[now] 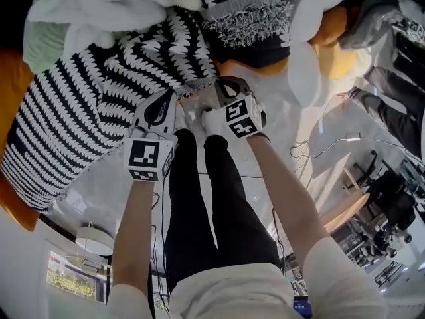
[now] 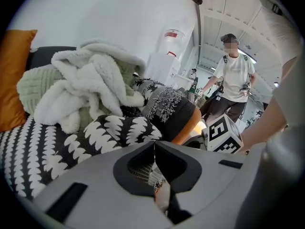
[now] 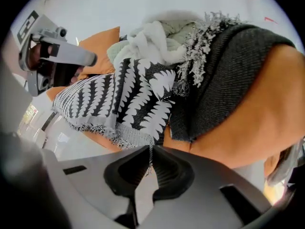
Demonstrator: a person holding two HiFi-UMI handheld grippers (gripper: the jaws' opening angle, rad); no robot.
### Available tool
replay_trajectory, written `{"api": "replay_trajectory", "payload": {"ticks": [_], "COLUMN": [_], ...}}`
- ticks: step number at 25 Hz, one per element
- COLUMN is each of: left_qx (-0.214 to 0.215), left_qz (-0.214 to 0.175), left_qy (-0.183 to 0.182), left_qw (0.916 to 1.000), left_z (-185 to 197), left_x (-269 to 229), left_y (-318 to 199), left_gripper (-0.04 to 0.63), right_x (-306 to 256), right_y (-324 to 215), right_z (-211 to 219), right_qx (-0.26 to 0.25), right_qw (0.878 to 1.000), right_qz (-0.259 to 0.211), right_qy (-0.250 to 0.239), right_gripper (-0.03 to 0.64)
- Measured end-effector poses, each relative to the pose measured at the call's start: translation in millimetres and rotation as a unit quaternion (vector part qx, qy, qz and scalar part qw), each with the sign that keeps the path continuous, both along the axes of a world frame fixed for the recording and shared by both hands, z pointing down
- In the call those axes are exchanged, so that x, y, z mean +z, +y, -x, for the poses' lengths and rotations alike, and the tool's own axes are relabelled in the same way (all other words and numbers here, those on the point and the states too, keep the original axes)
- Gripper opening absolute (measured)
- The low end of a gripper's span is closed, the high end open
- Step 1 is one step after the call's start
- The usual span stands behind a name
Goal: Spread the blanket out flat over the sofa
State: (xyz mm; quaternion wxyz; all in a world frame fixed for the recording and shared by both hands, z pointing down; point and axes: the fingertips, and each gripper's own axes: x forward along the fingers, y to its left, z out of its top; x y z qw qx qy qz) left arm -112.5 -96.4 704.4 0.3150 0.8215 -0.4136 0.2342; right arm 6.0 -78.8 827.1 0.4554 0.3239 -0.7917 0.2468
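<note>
Pale glossy floor [image 1: 332, 158] lies in front of the orange sofa [image 1: 12, 78]. Your left gripper [image 2: 154, 146] has its jaws pressed together on the black-and-white blanket [image 1: 99, 105], with a bit of weave showing between them. Your right gripper [image 3: 151, 150] pinches the same blanket's fringed edge at the sofa's front. The blanket lies rumpled across the sofa seat, its hem hanging over the front edge. Behind it on the sofa, 2 heaps touch it: a white fluffy throw [image 1: 99, 5] and a dark fringed throw [image 1: 249, 18].
</note>
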Motion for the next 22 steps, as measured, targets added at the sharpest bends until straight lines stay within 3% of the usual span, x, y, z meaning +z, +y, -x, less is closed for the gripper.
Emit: {"api": "replay_trajectory", "payload": {"ticks": [7, 22], "left_qx": [0.009, 0.023], "left_qz": [0.001, 0.003], "left_qy": [0.003, 0.002], "left_qw": [1.0, 0.9997], "left_z": [-11, -12], "left_x": [-1, -7], "left_y": [5, 14], "left_gripper": [0.018, 0.018], "right_x": [-4, -33], "right_y": [10, 38], "right_z": [-38, -65], "right_qx": [0.012, -0.001], "right_qw": [1.0, 0.999], "right_qz": [-0.002, -0.018], "right_qy": [0.024, 0.047], "right_gripper": [0.035, 0.032]}}
